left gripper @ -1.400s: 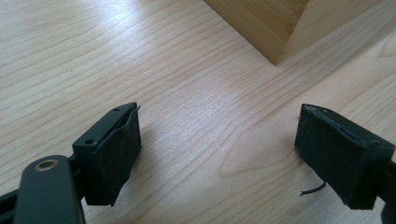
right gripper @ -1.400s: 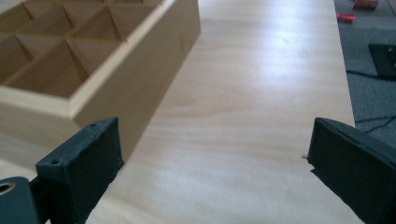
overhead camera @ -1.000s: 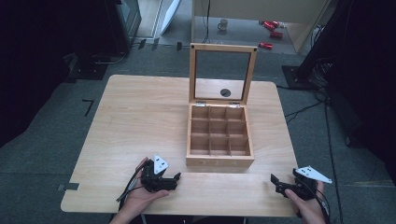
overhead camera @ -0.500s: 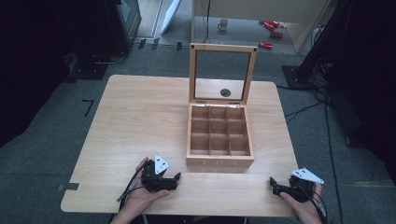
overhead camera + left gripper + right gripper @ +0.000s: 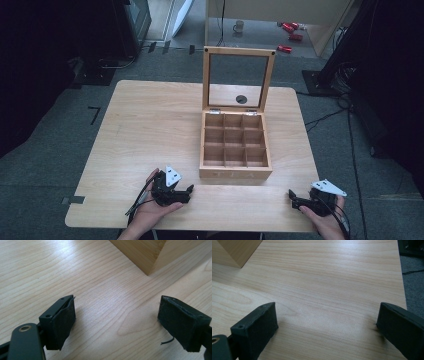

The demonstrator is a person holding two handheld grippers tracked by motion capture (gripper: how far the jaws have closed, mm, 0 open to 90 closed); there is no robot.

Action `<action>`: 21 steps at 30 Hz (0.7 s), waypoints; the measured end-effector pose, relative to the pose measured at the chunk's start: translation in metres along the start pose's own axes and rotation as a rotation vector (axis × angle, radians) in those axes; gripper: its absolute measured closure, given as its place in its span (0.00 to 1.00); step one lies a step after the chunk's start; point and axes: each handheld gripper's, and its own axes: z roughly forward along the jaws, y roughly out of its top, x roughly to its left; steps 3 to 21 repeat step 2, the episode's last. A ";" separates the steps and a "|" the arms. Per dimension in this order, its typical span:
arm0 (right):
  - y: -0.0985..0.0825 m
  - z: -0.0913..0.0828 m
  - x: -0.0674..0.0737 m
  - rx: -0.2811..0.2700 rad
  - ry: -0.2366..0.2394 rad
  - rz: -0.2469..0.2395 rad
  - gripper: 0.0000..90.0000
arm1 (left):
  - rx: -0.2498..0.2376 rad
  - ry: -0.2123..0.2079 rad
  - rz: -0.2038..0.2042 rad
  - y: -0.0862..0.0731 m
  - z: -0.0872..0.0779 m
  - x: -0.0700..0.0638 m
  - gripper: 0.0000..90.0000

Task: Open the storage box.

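On the light wooden table [image 5: 150,125], right of center, a wooden box [image 5: 235,145] is sitting with its lid [image 5: 239,80] standing upright at the far side; the lid is a wood frame around a clear pane. Inside, dividers are splitting the box into 9 compartments in a 3 by 3 grid, all looking bare. Near the front edge, the person's left hand [image 5: 150,210] is holding the left hand-held gripper [image 5: 189,192] low over the table, just beside the box's front left corner, jaws pointing right. In the left gripper view its 2 black padded jaws are standing wide apart with nothing between them, bare wood grain below and the box corner [image 5: 150,255] ahead. At the front right corner of the table, the right hand [image 5: 327,222] is holding the right hand-held gripper [image 5: 292,197], jaws pointing left toward the box, well apart from it. In the right gripper view those jaws are also spreading wide, released, gripping nothing, with the box corner [image 5: 234,252] at upper left and grey floor [image 5: 414,277] past the table edge.
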 end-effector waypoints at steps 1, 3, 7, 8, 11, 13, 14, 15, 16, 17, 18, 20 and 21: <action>0.000 0.000 0.000 0.000 0.005 -0.005 0.03 | 0.001 0.001 0.000 0.000 0.000 0.000 0.17; 0.000 0.000 0.000 0.000 0.005 -0.005 0.03 | 0.001 0.001 0.000 0.000 0.000 0.000 0.17; 0.000 0.000 0.000 0.000 0.005 -0.005 0.03 | 0.001 0.001 0.000 0.000 0.000 0.000 0.17; 0.000 0.000 0.000 0.000 0.005 -0.005 0.03 | 0.001 0.001 0.000 0.000 0.000 0.000 0.17; 0.000 0.000 0.000 0.000 0.005 -0.005 0.03 | 0.001 0.001 0.000 0.000 0.000 0.000 0.17; 0.000 0.000 0.000 0.000 0.005 -0.005 0.03 | 0.001 0.001 0.000 0.000 0.000 0.000 0.17; 0.000 0.000 0.000 0.000 0.005 -0.005 0.03 | 0.001 0.001 0.000 0.000 0.000 0.000 0.17; 0.000 0.000 0.000 0.000 0.005 -0.005 0.03 | 0.001 0.001 0.000 0.000 0.000 0.000 0.17; 0.000 0.000 0.000 0.000 0.005 -0.005 0.03 | 0.001 0.001 0.000 0.000 0.000 0.000 0.17; 0.000 0.000 0.000 0.000 0.005 -0.005 0.03 | 0.001 0.001 0.000 0.000 0.000 0.000 0.17; 0.000 0.000 0.000 0.000 0.005 -0.005 0.03 | 0.001 0.001 0.000 0.000 0.000 0.000 0.17; 0.000 0.000 0.000 0.000 0.005 -0.005 0.03 | 0.001 0.001 0.000 0.000 0.000 0.000 0.17; 0.000 0.000 0.000 0.000 0.005 -0.005 0.03 | 0.001 0.001 0.000 0.000 0.000 0.000 0.17</action>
